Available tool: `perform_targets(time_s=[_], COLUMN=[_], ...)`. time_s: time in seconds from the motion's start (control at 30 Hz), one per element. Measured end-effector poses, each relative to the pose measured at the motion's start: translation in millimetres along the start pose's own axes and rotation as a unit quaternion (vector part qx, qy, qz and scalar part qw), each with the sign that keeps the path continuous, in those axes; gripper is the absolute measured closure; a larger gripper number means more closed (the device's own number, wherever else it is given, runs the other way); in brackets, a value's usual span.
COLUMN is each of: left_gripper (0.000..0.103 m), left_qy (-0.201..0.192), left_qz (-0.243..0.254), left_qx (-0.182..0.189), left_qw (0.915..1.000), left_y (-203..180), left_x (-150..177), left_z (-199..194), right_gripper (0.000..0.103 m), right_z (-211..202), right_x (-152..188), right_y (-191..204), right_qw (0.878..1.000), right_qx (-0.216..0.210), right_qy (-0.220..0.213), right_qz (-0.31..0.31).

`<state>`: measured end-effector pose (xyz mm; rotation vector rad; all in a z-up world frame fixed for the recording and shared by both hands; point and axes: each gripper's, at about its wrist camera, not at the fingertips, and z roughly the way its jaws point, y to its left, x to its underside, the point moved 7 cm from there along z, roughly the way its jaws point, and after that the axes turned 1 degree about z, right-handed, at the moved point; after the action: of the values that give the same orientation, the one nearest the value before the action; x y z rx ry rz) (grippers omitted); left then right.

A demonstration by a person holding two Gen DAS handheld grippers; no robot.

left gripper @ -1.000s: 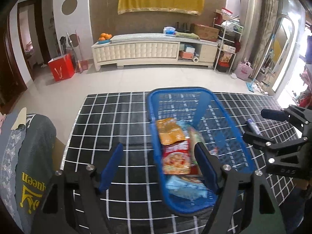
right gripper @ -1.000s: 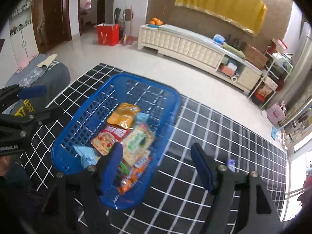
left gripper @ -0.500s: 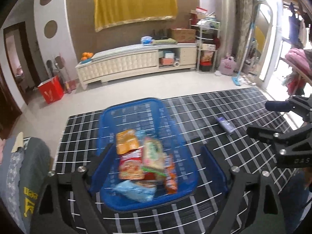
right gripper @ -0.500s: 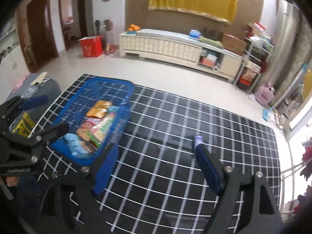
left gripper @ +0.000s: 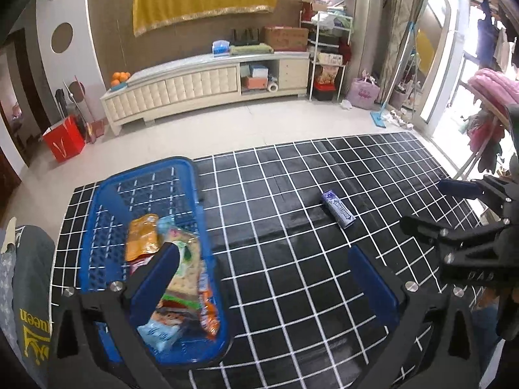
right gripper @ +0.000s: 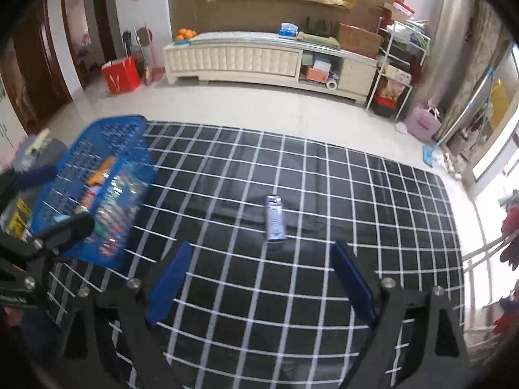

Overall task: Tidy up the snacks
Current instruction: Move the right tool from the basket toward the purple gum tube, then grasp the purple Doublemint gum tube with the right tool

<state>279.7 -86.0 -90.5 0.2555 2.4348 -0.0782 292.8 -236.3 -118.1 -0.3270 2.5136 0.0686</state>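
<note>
Both of your claws have swung away from the blue basket (left gripper: 152, 253) toward the open side of the black grid-patterned table (left gripper: 292, 259), and both have just been opening as they went. Your left claw (left gripper: 262, 259) now stands spread wide with nothing between its pads; its left pad overlaps the snack packets in the view but grips none of them. Your right claw (right gripper: 259, 278) is spread too, and empty.

What this means: the basket work looks finished for the moment. It already holds an orange packet (left gripper: 142, 236), a cracker pack (left gripper: 188, 272), a light blue pouch (left gripper: 155, 330) and others, and it now sits off to the left in both views instead of between your fingers.

The one snack left outside is the small purple-blue stick pack (right gripper: 275, 218), lying flat on the table, alone, well apart from the basket. In the right wrist view it lies almost dead centre ahead of your right claw, long axis pointing away from you, just beyond the pad tips. That lines it up well for a pinch across its narrow sides.

In my judgement your right claw is the one to take it; your left only needs to keep clear.
</note>
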Motion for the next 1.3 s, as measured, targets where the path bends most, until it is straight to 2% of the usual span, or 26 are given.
perform_targets(time_s=[0.2,0.3,0.37,0.6,0.77,0.93,1.03,1.07,1.2,1.3], left_gripper=[0.0,0.0,0.0,0.0,0.0,0.0,0.0,0.0,0.0,0.0], left_qy=[0.027,0.041,0.052,0.081,0.096,0.102,0.107,0.11,0.117,0.112], left_qz=[0.027,0.024,0.023,0.043,0.057,0.052,0.043,0.04,0.032,0.028], left_qx=[-0.023,-0.023,-0.025,-0.031,-0.035,-0.024,-0.019,-0.017,-0.013,-0.019], left_qw=[0.999,0.9986,0.9981,0.9953,0.9931,0.9932,0.9932,0.993,0.9926,0.9931], left_y=[-22.3,-27.1,-30.1,-41.8,-46.8,-48.7,-47.2,-45.4,-43.5,-40.2], left_x=[-13.5,-17.5,-18.6,-10.9,-9.4,-10.7,-11.9,-11.2,-5.6,-5.9], left_z=[38.8,58.9,73.3,116.2,142.4,159.0,169.0,172.8,179.3,177.8], right_gripper=[0.01,0.01,0.01,0.01,0.01,0.01,0.011,0.013,0.035,0.045], right_z=[40.8,59.8,75.7,126.5,143.8,155.4,156.6,158.1,168.1,167.7], right_x=[0.8,3.1,2.4,6.9,8.1,10.7,8.1,7.9,11.1,13.5], right_y=[-26.4,-30.8,-33.3,-45.2,-45.8,-44.1,-47.4,-47.0,-43.2,-38.2], right_qw=[0.998,0.998,0.996,0.992,0.994,0.993,0.995,0.995,0.992,0.993], right_qx=[-0.025,-0.026,-0.049,-0.051,-0.036,-0.048,-0.031,-0.034,-0.051,-0.045], right_qy=[0.051,0.059,0.067,0.103,0.104,0.109,0.091,0.091,0.117,0.112], right_qz=[0.036,0.028,0.034,0.046,0.021,0.01,0.002,0.003,0.005,-0.011])
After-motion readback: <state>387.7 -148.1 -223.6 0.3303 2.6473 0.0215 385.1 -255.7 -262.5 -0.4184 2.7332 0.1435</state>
